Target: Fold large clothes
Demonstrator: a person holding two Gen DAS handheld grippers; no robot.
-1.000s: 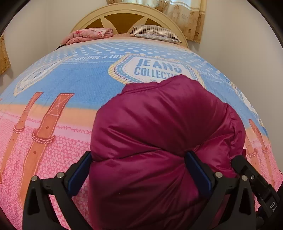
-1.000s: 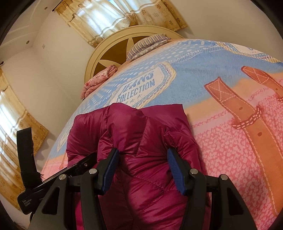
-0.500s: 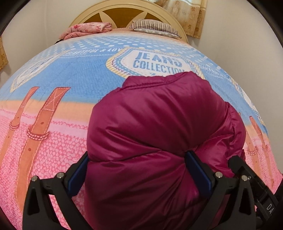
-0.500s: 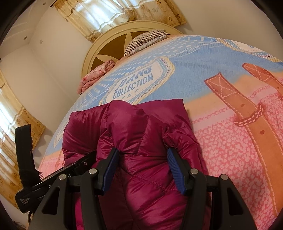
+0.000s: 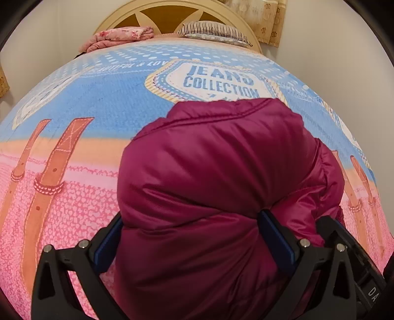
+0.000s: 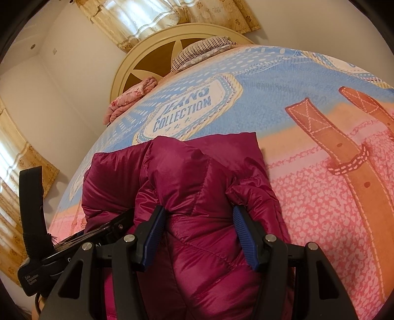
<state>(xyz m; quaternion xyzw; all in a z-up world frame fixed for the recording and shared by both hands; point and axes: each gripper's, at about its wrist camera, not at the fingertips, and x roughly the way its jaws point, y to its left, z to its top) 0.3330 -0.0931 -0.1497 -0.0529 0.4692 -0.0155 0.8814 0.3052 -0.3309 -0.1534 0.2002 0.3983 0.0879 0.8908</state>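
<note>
A maroon puffer jacket (image 5: 221,184) lies bunched in a thick folded bundle on the bed. My left gripper (image 5: 192,230) is shut on the bundle's near end, its jaws wide apart and its blue pads (image 5: 277,236) pressed into the padding. In the right wrist view the same jacket (image 6: 197,177) is clamped by my right gripper (image 6: 200,220), whose pads (image 6: 242,229) dent the shiny fabric on both sides. The left tool's black body (image 6: 33,221) shows at the left of that view. The jacket's underside and near hem are hidden.
The bedspread (image 5: 73,103) is blue, orange and pink, with a "JEANS COLLECTION" badge and belt prints. Against the round headboard (image 5: 172,14) lie a folded pink blanket (image 5: 118,37) and a striped pillow (image 5: 211,29). Walls and curtains (image 6: 138,19) stand behind the bed.
Both grippers keep their hold on the jacket. The right wrist view has tipped slightly, and the bundle has barely shifted.
</note>
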